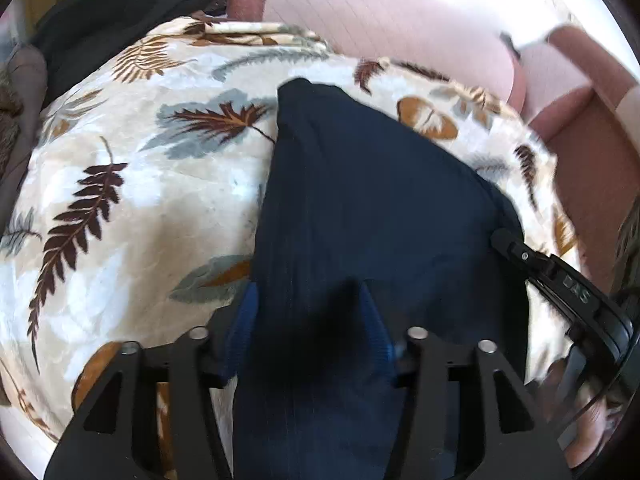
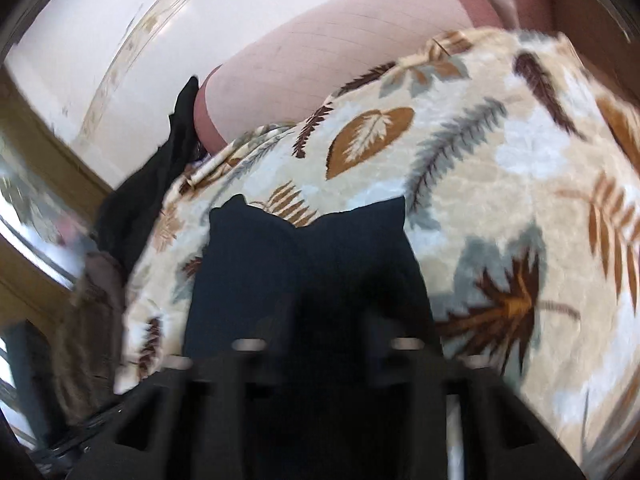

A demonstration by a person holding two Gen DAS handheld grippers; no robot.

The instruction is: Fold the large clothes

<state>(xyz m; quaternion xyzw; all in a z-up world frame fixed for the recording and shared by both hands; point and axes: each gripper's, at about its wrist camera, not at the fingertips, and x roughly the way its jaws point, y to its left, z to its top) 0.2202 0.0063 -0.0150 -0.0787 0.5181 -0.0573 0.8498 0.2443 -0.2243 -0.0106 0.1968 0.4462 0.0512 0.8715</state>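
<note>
A dark navy garment lies on a leaf-patterned blanket and runs back between my left gripper's blue fingers, which are shut on its near edge. My right gripper shows at the right, its tip on the garment's right edge. In the right wrist view the same navy garment drapes over my right gripper, hiding its fingertips; the cloth is held up off the blanket.
Pink cushions lie behind the blanket. A black cloth lies at the far left and also shows in the right wrist view. A white wall and wooden frame stand beyond.
</note>
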